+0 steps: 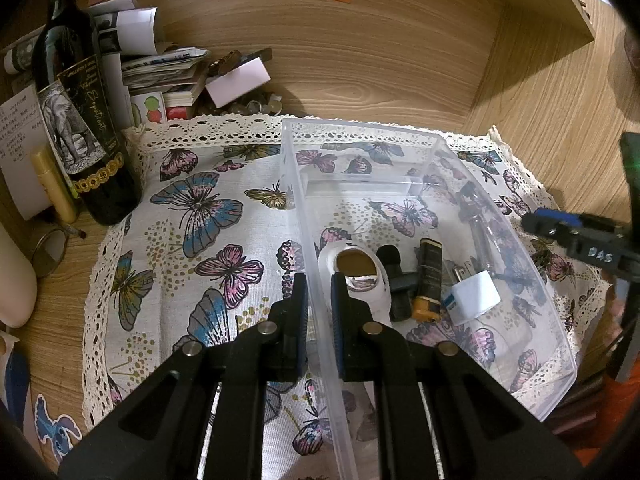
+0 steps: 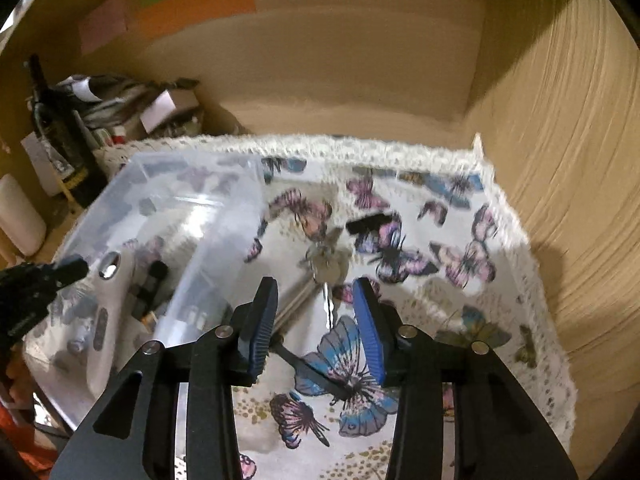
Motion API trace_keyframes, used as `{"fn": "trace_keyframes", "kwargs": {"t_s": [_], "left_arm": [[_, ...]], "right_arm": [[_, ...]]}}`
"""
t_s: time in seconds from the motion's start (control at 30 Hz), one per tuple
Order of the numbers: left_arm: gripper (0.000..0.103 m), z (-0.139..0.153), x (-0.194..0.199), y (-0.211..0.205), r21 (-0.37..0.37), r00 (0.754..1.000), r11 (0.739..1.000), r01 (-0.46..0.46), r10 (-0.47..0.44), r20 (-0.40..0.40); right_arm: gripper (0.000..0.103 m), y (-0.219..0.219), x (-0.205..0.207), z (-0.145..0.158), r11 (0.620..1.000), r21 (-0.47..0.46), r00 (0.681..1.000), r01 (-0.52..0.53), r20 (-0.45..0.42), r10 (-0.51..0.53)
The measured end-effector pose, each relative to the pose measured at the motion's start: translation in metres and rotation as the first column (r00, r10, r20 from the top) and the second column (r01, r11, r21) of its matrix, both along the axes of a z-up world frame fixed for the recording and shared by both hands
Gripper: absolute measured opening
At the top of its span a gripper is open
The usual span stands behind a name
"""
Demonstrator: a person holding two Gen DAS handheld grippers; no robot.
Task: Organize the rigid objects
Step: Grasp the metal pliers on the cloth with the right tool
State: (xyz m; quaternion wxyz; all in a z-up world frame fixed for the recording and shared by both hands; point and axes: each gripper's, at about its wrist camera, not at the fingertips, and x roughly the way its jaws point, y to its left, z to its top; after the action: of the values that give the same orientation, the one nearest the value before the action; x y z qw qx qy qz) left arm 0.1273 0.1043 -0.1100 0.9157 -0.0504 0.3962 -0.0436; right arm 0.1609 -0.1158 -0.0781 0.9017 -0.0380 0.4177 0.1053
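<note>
The butterfly cloth (image 1: 208, 216) covered most of the desk, and the clear plastic bin (image 1: 532, 292) sat on it at centre-right of the left view. The left gripper (image 1: 319, 300) was clamped on the bin's near wall. Inside lay a white opener (image 1: 376, 292), a lighter (image 1: 429, 280) and a white plug (image 1: 474, 294). The right gripper (image 2: 316, 320) was spread apart, empty, right over a bunch of keys (image 2: 328, 264) at mid-frame.

Right tongs (image 2: 316, 320) open above keys (image 2: 328, 264).

clear bin (image 1: 400, 136); butterfly-print cloth (image 1: 200, 216); white plug (image 1: 474, 296).
</note>
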Motion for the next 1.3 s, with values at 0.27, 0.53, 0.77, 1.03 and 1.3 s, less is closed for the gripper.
{"fn": "trace_keyframes", "kwargs": {"t_s": [0.27, 0.53, 0.77, 1.03, 1.3], "left_arm": [[0.011, 0.0, -0.001, 0.0, 0.0, 1.0, 1.0, 0.001, -0.001, 0.001], [0.011, 0.0, -0.001, 0.0, 0.0, 1.0, 1.0, 0.001, -0.001, 0.0], [0.011, -0.001, 0.0, 0.001, -0.001, 1.0, 1.0, 0.001, -0.001, 0.001], [0.011, -0.002, 0.0, 0.001, 0.002, 1.0, 1.0, 0.001, -0.001, 0.001], [0.011, -0.003, -0.001, 0.002, 0.002, 1.0, 1.0, 0.001, -0.001, 0.002]], "right_arm": [[0.036, 0.016, 0.016, -0.029, 0.999, 0.018, 0.997, -0.034, -0.076, 0.035], [0.028, 0.018, 0.031, -0.052, 0.999, 0.002, 0.992, -0.042, -0.115, 0.042], [0.014, 0.009, 0.033, -0.051, 1.0, -0.018, 0.996, -0.015, -0.086, 0.013], [0.014, -0.001, 0.013, -0.032, 1.0, -0.011, 1.0, -0.007, -0.026, 0.006], [0.014, 0.001, -0.004, -0.011, 0.999, -0.036, 0.999, -0.026, 0.028, 0.027]]}}
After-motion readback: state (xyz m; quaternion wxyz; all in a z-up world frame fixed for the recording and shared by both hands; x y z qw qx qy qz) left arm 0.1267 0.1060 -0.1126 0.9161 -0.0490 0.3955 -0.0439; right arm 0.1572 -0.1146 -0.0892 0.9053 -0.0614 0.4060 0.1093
